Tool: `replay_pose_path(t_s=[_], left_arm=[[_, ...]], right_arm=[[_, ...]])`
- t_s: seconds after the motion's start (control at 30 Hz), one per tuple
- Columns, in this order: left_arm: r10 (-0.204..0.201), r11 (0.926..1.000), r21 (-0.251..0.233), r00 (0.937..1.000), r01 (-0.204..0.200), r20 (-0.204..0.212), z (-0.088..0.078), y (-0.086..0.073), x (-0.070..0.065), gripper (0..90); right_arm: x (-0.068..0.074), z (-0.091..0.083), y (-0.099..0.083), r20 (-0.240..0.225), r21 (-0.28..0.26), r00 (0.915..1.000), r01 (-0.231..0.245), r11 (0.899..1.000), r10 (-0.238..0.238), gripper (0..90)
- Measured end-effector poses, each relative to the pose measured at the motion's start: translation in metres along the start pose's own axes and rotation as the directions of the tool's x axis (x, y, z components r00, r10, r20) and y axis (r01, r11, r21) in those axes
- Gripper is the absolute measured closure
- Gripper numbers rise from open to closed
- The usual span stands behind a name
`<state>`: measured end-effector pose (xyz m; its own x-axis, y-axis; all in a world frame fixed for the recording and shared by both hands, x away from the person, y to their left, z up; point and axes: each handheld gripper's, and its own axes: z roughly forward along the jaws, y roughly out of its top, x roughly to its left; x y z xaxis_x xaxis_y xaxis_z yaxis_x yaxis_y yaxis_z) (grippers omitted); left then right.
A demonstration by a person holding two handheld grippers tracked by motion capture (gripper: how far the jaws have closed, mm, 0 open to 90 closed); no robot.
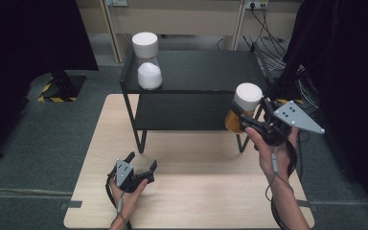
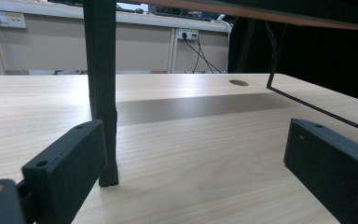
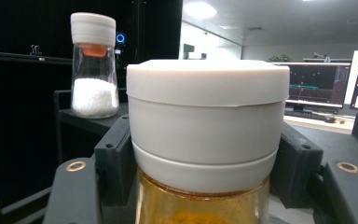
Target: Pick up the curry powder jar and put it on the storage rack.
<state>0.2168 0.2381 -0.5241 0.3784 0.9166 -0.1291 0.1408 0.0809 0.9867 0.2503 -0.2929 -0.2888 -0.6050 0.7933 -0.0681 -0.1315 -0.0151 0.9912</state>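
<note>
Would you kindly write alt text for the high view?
The right gripper holds a white-capped amber jar beside a black shelf carrying a white-powder jar. The left gripper rests open on the wooden table.

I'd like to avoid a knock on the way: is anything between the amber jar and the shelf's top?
Nothing visible does. The right gripper holds the amber jar beside the shelf's right end; the white-powder jar stands far off at its left end.

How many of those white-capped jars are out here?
2. The jar with white powder stands on the black shelf's top left corner. The jar with amber contents is held up at the shelf's right end, clamped between the right gripper's fingers.
</note>
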Motion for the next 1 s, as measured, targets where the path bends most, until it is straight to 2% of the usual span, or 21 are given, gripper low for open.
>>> replay_pose_path(t_s=[0.43, 0.63, 1.0], left_arm=[[0.002, 1.0, 0.001, 1.0, -0.002, -0.001, 0.0, 0.0, 0.0, 5.0], [0.0, 1.0, 0.0, 1.0, 0.0, 0.0, 0.0, 0.0, 0.0, 5.0], [-0.001, 1.0, -0.001, 1.0, 0.001, -0.001, 0.0, 0.0, 0.0, 5.0]], right_arm=[[-0.003, 0.002, 0.018, 0.012, 0.0, 0.9999, 0.0, 1.0, 0.0, 35.2], [-0.005, 0.003, 0.021, 0.02, -0.001, 0.9997, -0.015, 1.0, 0.015, 35.1], [-0.007, 0.009, 0.042, 0.029, -0.01, 0.9995, -0.014, 1.0, 0.014, 35.1]])
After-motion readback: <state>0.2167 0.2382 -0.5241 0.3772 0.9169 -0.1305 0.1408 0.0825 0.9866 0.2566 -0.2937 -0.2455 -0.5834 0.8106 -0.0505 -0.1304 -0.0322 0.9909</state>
